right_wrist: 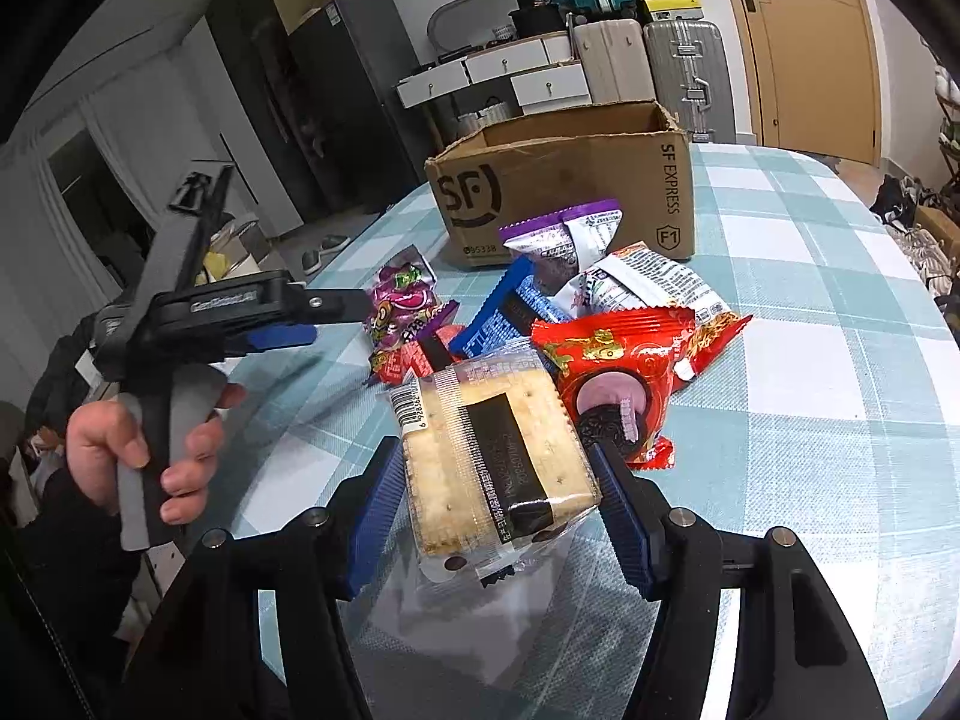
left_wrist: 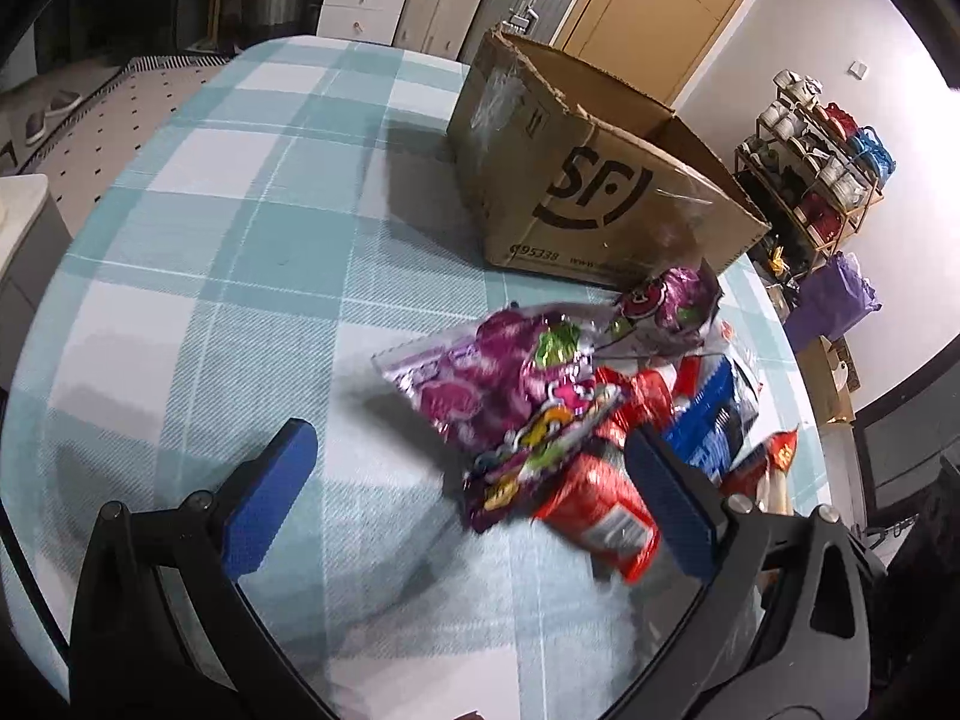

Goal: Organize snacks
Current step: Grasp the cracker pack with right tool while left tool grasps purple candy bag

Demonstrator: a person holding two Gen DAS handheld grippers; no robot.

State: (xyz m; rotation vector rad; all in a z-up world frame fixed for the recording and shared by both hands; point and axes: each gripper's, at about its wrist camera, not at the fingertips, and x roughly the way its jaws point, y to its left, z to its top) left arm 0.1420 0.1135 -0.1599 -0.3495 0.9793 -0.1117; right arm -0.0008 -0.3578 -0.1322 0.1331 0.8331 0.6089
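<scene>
Cracker pack [right_wrist: 492, 462] pinched in my right claw [right_wrist: 501, 483]; left claw [left_wrist: 474, 498] spread above snack pile [left_wrist: 540, 396], box [left_wrist: 576, 180] on desk [left_wrist: 240, 240].

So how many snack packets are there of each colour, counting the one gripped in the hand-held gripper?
Purple foil packets: 3
Red foil packets: 2
Blue packet: 1
White printed packet: 1
Clear plastic cracker packet: 1
Total: 8, though the pile overlaps, so some may be hidden.
</scene>
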